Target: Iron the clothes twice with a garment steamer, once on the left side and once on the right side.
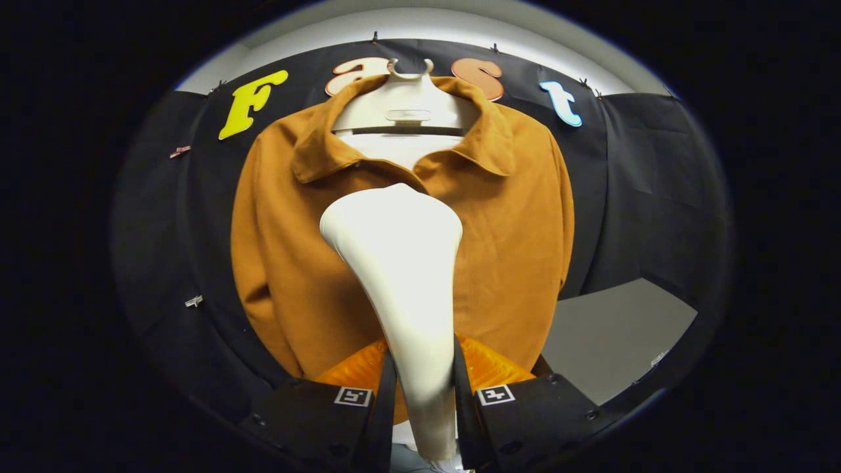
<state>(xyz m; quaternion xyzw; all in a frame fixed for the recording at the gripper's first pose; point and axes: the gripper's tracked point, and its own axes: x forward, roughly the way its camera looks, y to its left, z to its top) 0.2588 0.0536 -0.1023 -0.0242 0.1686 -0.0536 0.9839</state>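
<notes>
Black cloth [650, 197] makes up the booth wall, pinned in soft folds by small clips [194, 301], with a pale strip of ceiling [460, 29] above it and a flat grey floor panel [611, 335] low on my right.

Against the cloth hangs the shirt [295, 276], rust-brown, matte and a little napped like brushed cotton. It faces me squarely, its collar spread open and its sleeves falling straight down both sides. Its placket line runs down the middle and passes behind what I hold.

Inside the collar sits the hanger [407, 108], cream-coloured plastic, broad-shouldered with a small double hook at the top, and a white panel showing below its bar in the open neck.

The steamer [401, 263] stands up between my fingers, smooth glossy off-white plastic. Its handle is narrow where I grip it and flares upward into a wide rounded head that sits in front of the shirt's chest, centred, just under the collar opening. Whether the head touches the fabric I cannot tell.

My fingers [424, 394] are clamped on the steamer's handle, one pressing each side, each body carrying a small square marker [353, 396].
</notes>
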